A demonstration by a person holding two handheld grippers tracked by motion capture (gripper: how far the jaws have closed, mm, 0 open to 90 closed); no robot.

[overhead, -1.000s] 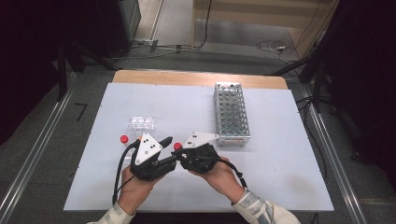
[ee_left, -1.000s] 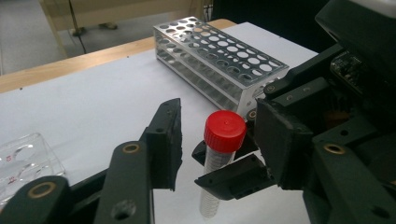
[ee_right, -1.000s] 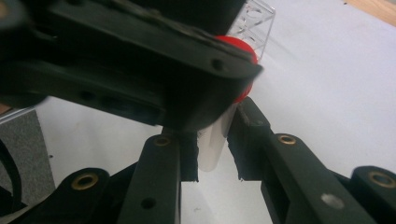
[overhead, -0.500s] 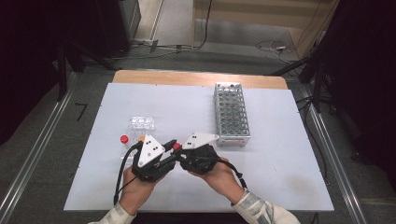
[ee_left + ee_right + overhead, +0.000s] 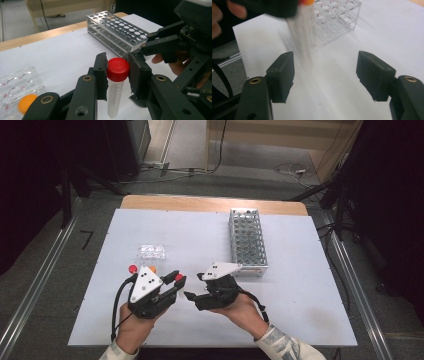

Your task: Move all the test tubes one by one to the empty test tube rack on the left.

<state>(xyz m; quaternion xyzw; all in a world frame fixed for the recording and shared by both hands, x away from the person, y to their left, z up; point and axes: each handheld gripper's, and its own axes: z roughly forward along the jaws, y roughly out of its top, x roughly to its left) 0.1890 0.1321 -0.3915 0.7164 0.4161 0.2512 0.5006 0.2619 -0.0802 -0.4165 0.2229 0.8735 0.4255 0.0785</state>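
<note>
A clear graduated tube with a red cap [image 5: 114,95] stands upright between the jaws of my left gripper [image 5: 117,65], which is shut on it just under the cap. In the high view my left gripper [image 5: 177,280] is near the table's front, with the red cap at its tips. My right gripper [image 5: 194,286] faces it from the right with its jaws wide open and nothing between them. In the right gripper view [image 5: 325,72] the tube [image 5: 302,32] hangs blurred above and beyond the left jaw.
A metal tube rack [image 5: 247,242] stands at the back right, close behind the right gripper. A small clear rack [image 5: 151,252] lies left of centre, with a red-capped tube [image 5: 132,268] and an orange-capped tube [image 5: 152,269] at its near edge.
My left gripper has shifted slightly left and toward the person with the tube still in it, uncovering the orange cap. The right gripper has hardly moved.
</note>
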